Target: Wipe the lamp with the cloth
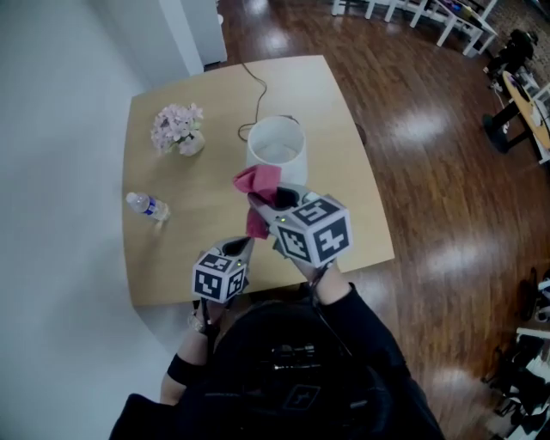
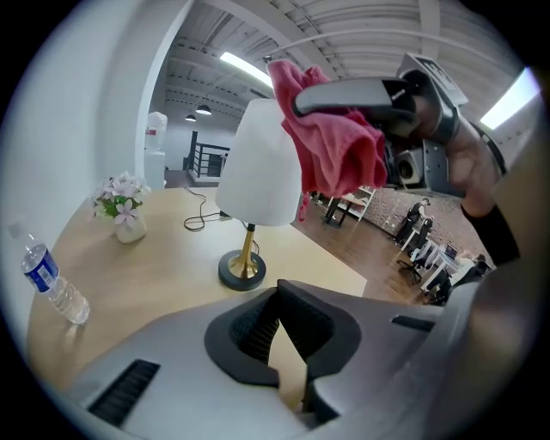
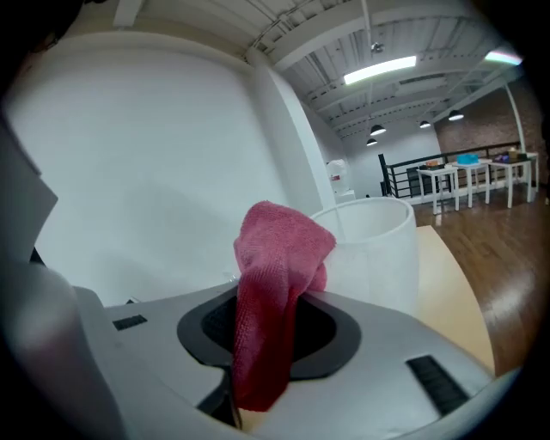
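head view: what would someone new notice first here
The pink cloth stands out first, clamped in the right gripper and draped over its jaws, held up close to the white-shaded lamp. The lamp stands near the middle of a light wooden table, with a small vase of pale flowers and a water bottle to its left in the head view.

A pale wooden table point(image 1: 339, 129) is standing beside the white wall point(image 1: 51, 172) running along nine o'clock, while a glossy dark wood floor point(image 1: 430, 189) is spreading toward three o'clock, catching glare from ceiling strip lights point(image 3: 391, 69), and white desks point(image 1: 430, 13) are lining up at one o'clock.
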The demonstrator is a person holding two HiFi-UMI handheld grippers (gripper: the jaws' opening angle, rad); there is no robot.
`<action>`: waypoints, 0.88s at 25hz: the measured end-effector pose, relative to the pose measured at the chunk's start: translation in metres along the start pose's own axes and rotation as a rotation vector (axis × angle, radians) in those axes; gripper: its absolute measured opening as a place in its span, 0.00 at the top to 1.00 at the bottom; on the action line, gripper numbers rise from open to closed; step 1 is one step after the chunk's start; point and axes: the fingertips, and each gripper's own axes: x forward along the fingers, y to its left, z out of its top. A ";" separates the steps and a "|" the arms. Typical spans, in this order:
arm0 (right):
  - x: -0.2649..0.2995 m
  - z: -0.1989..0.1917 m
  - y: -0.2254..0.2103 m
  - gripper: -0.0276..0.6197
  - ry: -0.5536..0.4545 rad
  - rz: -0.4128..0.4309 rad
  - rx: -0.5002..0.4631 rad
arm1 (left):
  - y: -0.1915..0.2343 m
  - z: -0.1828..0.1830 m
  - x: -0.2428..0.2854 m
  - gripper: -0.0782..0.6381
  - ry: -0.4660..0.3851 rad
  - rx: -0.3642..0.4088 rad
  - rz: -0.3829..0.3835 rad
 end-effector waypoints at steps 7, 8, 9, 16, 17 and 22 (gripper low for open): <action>0.022 0.013 -0.002 0.79 -0.031 -0.012 0.159 | 0.019 -0.009 -0.007 0.87 0.014 -0.001 -0.042; 0.025 0.011 -0.005 0.79 -0.035 -0.021 0.184 | 0.024 -0.009 -0.008 0.87 0.012 0.001 -0.049; 0.027 0.010 -0.007 0.79 -0.037 -0.031 0.205 | 0.028 -0.009 -0.009 0.87 0.010 0.003 -0.055; 0.053 -0.022 -0.017 0.79 -0.017 -0.079 0.344 | 0.042 -0.012 -0.006 0.87 0.014 0.028 -0.119; 0.056 -0.027 -0.020 0.79 -0.012 -0.088 0.358 | 0.043 -0.012 -0.005 0.87 0.017 0.031 -0.127; 0.069 -0.058 -0.036 0.79 0.028 -0.125 0.424 | 0.050 -0.019 -0.004 0.87 0.037 0.035 -0.145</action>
